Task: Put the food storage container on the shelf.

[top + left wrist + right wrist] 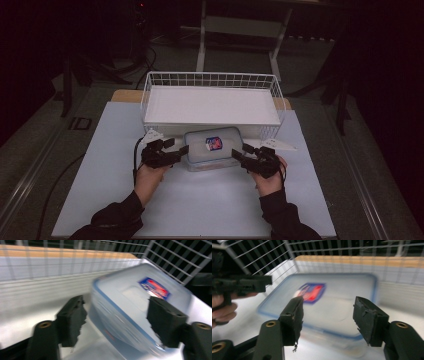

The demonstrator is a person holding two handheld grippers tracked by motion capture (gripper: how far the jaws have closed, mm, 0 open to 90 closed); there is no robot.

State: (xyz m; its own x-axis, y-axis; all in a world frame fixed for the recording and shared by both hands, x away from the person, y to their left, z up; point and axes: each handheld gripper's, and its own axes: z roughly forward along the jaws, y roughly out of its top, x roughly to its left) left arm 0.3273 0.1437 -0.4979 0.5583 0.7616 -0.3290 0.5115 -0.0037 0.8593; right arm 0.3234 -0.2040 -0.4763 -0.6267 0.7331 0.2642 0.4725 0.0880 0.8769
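1. The lidded plastic box (212,148) sits on the white table (100,190), just in front of the wire basket (210,102) — its long axis runs left to right, one short end toward each gripper.
2. The left gripper (176,151) has spread jaws at the box's left end; in the left gripper view the box (140,305) lies between them, contact unclear through blur.
3. The right gripper (239,152) mirrors it — jaws apart at the right end, the box (324,307) just beyond them.
4. Both look equally near, so a two-handed lift seems likely.
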